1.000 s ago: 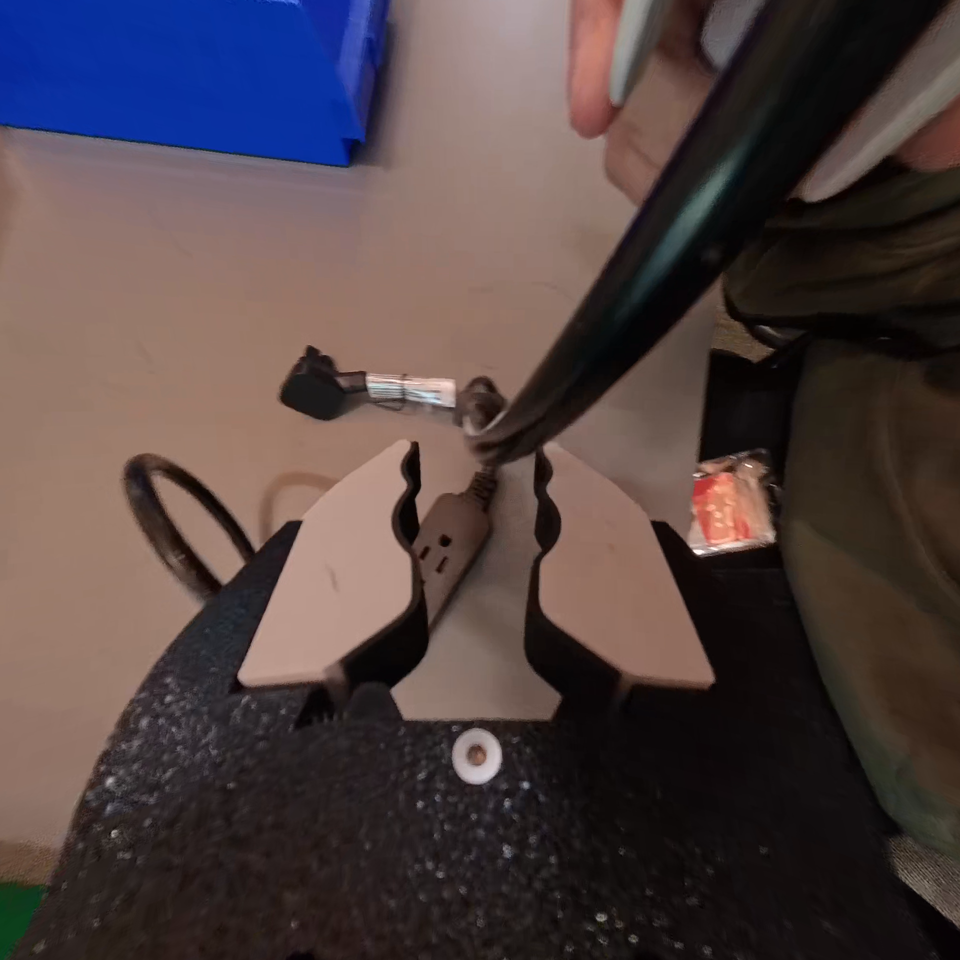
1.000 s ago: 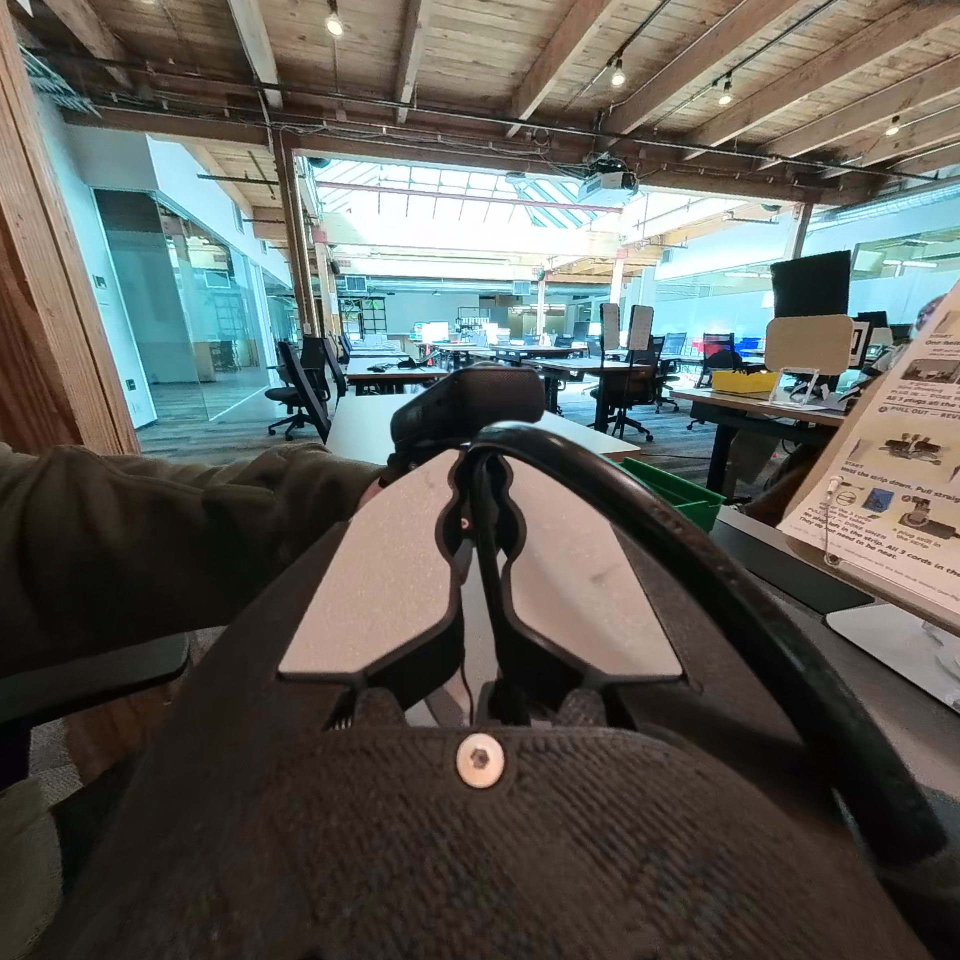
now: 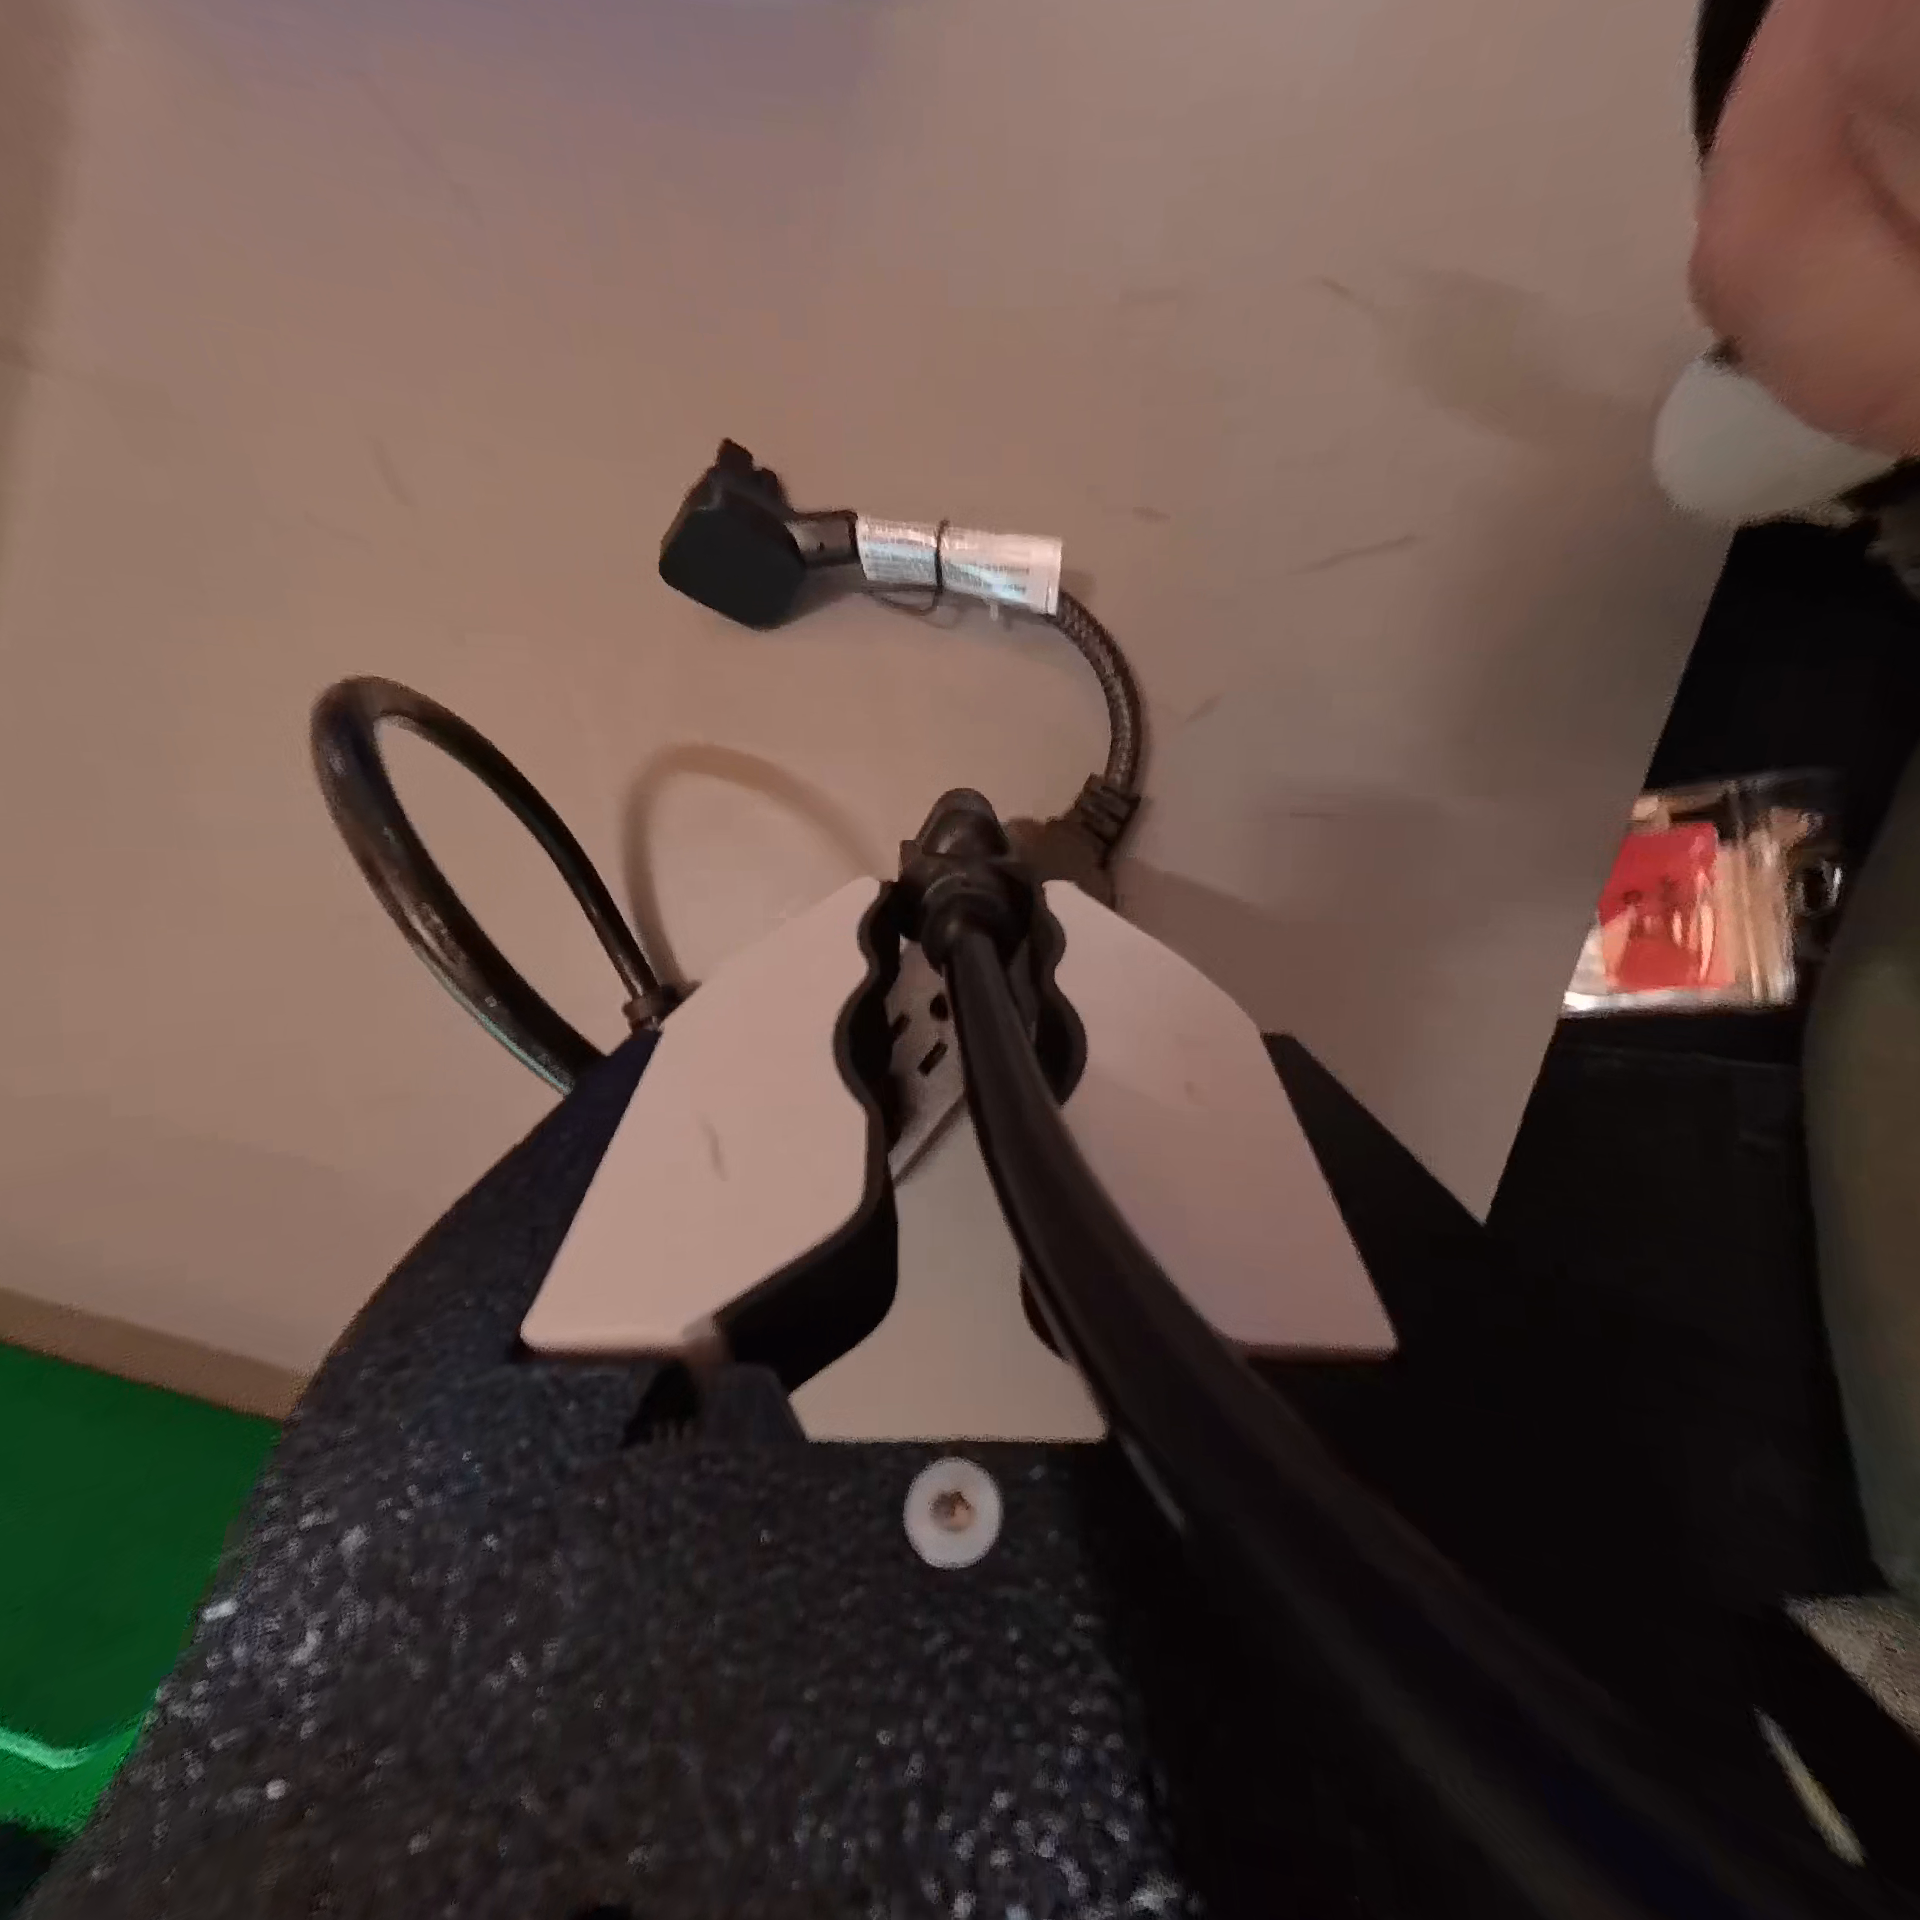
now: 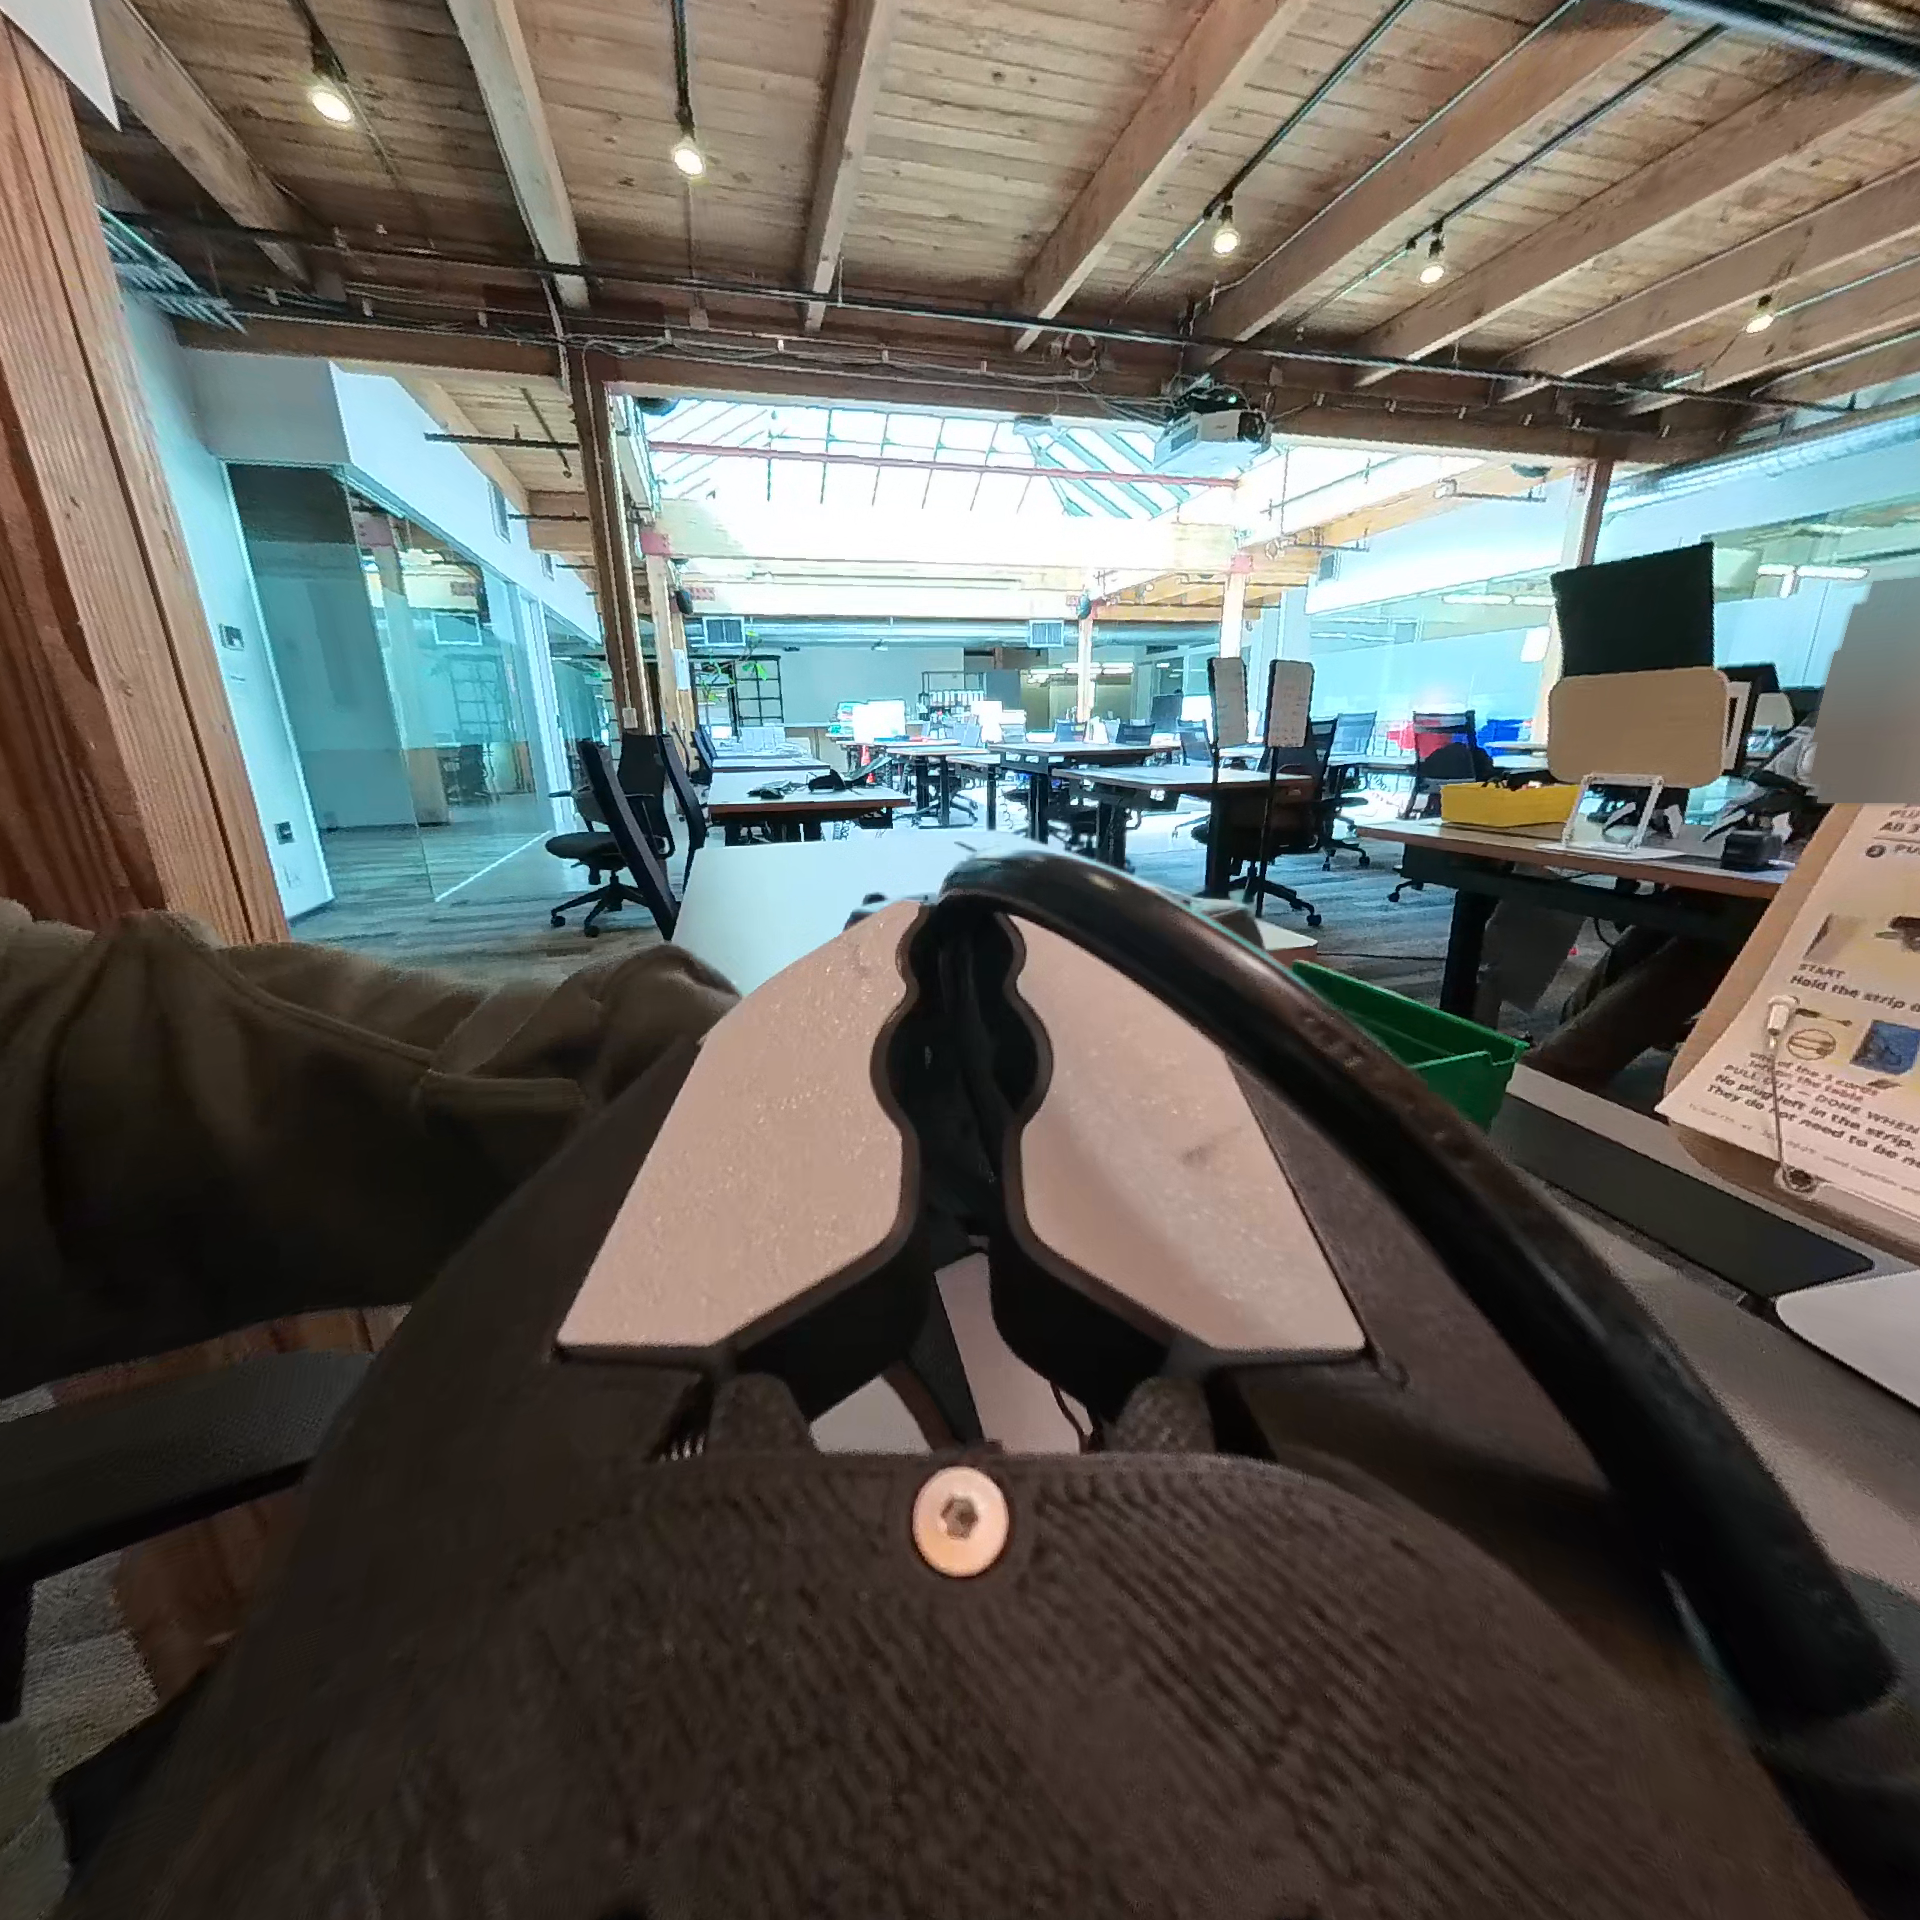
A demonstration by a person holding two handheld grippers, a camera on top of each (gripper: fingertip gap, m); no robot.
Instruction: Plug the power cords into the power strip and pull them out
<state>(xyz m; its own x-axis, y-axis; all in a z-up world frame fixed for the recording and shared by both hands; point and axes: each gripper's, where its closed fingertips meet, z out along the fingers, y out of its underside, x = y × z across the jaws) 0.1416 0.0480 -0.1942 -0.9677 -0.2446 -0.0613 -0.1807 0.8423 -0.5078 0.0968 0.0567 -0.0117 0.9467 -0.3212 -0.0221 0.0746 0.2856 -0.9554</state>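
Beige tabletop [image 3: 1039, 312] carries the power strip [image 3: 925, 1049] pinched by the left gripper [image 3: 961, 935], while the right gripper [image 4: 961, 997], pressed onto the black cord [image 4: 1351, 1060], could yank it askew.

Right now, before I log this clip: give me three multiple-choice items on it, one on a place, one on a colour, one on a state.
1. Where is the flat black plug with the white tag?
A. On the beige table, beyond the left claw
B. Inside a drawer
C. Between the right claw's fingers

2. What colour is the bin at the lower left of the left wrist view?
A. Blue
B. Green
C. Yellow

3. What state is the right claw in?
A. Wide open, empty
B. Shut on a spoon
C. Shut on the black cord

Key: 1 A, the plug lies on bare tabletop past the left claw, which grips the power strip. 2 B, the bin's corner is bright green. 3 C, the cord runs out from between the closed fingers and arcs right.
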